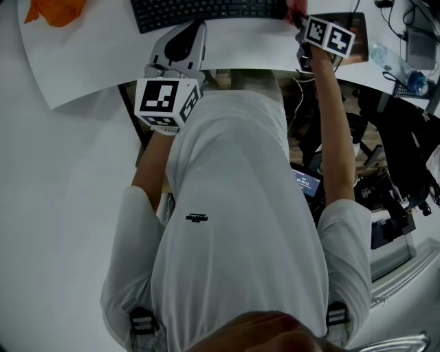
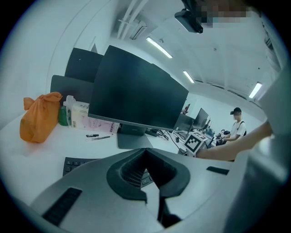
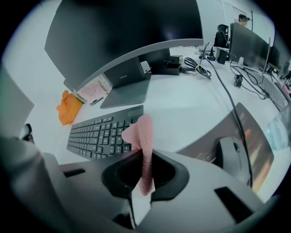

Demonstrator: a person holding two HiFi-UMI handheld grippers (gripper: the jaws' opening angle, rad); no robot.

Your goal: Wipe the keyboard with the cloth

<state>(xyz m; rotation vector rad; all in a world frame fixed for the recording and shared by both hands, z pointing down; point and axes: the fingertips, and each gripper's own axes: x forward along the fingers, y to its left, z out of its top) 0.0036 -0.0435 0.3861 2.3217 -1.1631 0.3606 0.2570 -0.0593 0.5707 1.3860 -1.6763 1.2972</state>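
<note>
The black keyboard (image 1: 206, 12) lies on the white desk at the top of the head view. My right gripper (image 1: 297, 17) hovers just off the keyboard's right end, shut on a pink cloth (image 3: 143, 136) that sticks up between its jaws. In the right gripper view the keyboard (image 3: 102, 132) is ahead and to the left of the cloth. My left gripper (image 1: 187, 34) hangs near the keyboard's front edge, jaws together with nothing between them. In the left gripper view only a corner of the keyboard (image 2: 75, 164) shows, behind that gripper (image 2: 146, 152).
A dark monitor (image 2: 136, 91) stands behind the keyboard. An orange bag (image 1: 58, 10) sits at the far left. A mouse (image 3: 232, 152) rests on a dark pad (image 3: 257, 132) to the right. Cables (image 3: 200, 68) lie behind. The desk edge (image 1: 89, 96) is under my arms.
</note>
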